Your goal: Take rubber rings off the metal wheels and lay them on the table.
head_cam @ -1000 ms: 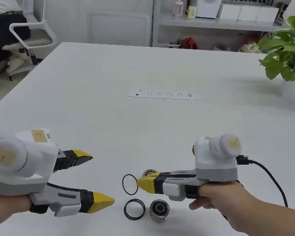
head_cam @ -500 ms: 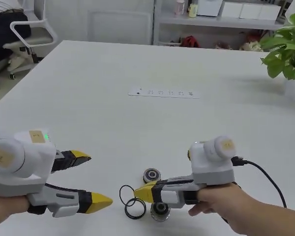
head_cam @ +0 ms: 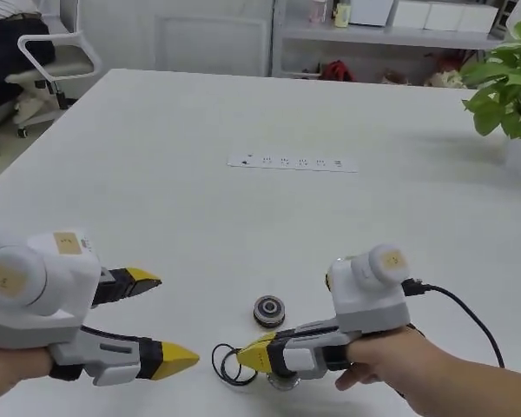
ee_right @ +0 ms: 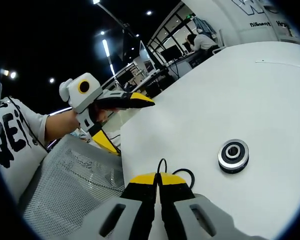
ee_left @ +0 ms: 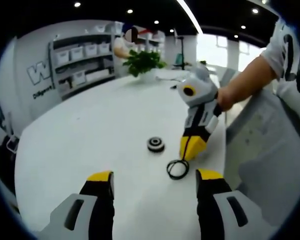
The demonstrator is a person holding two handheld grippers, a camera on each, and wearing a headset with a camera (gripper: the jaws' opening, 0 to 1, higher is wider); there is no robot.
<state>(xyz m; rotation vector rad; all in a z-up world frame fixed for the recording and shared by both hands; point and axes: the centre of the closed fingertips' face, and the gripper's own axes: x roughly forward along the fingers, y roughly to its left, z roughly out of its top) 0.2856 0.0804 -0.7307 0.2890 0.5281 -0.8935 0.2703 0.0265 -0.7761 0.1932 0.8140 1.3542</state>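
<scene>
Onto the table [head_cam: 243, 104], right tongs [head_cam: 248, 354] have lowered a pinched ring [head_cam: 225, 360]; left tongs [head_cam: 172, 316] gape.

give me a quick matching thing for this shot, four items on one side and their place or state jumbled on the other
Column one:
1. left gripper
2. right gripper
3. metal wheel
4. power strip

Column two:
a. white, far out across the table
b. jaws shut on a rubber ring
c. jaws wide open, holding nothing
d. lying flat just beyond the right gripper's yellow tips

Pairs: 1-c, 2-b, 3-d, 4-a
</scene>
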